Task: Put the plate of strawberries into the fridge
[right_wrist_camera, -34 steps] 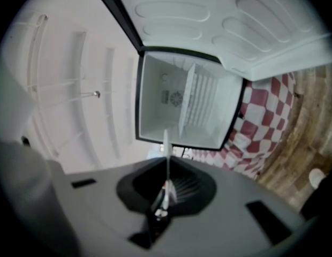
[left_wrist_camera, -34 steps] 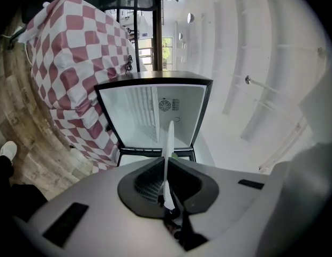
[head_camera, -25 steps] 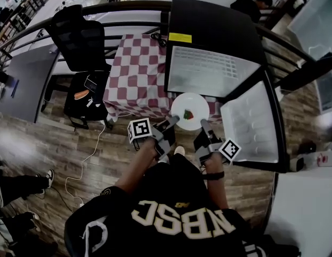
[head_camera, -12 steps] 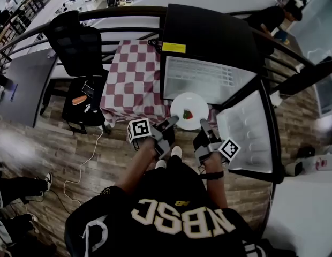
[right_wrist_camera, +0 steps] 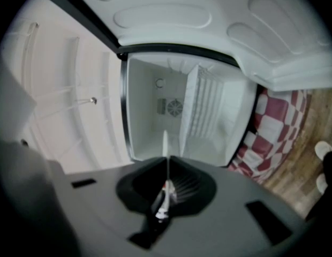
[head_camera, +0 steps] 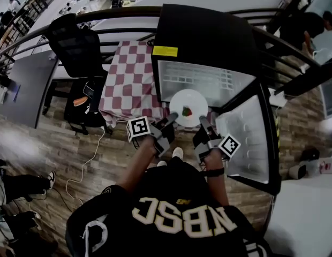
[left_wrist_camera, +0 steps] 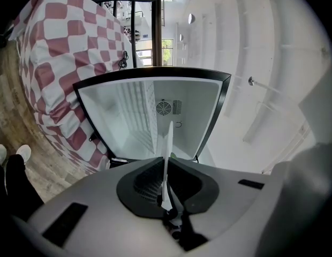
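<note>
A white plate [head_camera: 191, 99] with a red strawberry [head_camera: 187, 111] on it hangs level at the mouth of the open black fridge [head_camera: 209, 33]. My left gripper [head_camera: 173, 120] is shut on the plate's near-left rim and my right gripper [head_camera: 203, 121] on its near-right rim. In the left gripper view the plate [left_wrist_camera: 167, 154] shows edge-on between the pads of the left gripper [left_wrist_camera: 167, 194], with the white fridge interior [left_wrist_camera: 134, 116] ahead. The right gripper view shows the same plate [right_wrist_camera: 165, 146] in the right gripper [right_wrist_camera: 166, 189], facing the fridge interior [right_wrist_camera: 155, 111].
The fridge door [head_camera: 246, 135] stands swung open on the right. A table under a red-and-white checked cloth [head_camera: 131, 79] stands left of the fridge, with a black office chair [head_camera: 77, 42] and a dark stool [head_camera: 83, 103] beyond. A cable [head_camera: 83, 165] trails over the wooden floor.
Both grippers have carried the plate forward toward the fridge; the open interior now sits closer, right behind the plate. Both grips look unchanged.
</note>
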Available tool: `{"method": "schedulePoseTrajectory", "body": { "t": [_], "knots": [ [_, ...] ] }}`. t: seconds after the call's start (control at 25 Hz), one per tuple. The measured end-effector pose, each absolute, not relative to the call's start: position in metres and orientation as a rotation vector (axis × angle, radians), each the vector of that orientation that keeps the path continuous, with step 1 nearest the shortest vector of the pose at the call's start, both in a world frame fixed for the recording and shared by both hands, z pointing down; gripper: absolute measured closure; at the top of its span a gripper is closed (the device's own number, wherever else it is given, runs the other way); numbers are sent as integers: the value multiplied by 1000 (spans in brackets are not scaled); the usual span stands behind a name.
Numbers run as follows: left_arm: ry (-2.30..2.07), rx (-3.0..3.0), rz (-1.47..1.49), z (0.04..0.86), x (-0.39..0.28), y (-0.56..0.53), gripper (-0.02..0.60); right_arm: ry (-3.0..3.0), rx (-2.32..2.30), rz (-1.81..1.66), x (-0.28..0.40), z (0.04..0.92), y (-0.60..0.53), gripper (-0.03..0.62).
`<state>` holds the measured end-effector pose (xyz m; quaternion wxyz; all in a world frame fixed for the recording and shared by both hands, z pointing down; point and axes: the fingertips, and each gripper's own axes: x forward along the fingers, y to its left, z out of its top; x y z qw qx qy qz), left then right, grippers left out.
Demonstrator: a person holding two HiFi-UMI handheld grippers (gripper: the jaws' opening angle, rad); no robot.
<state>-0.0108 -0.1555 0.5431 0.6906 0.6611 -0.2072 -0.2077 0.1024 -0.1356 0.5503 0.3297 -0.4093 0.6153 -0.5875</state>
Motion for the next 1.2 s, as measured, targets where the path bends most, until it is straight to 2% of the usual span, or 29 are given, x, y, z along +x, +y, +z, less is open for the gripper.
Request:
{"method": "schedulePoseTrajectory", "body": {
  "t": [1.2],
  "knots": [
    [-574,1439,-496,566,8,-252,555,1593,-1038,-1536,123,565,-238,562]
  ]
}}
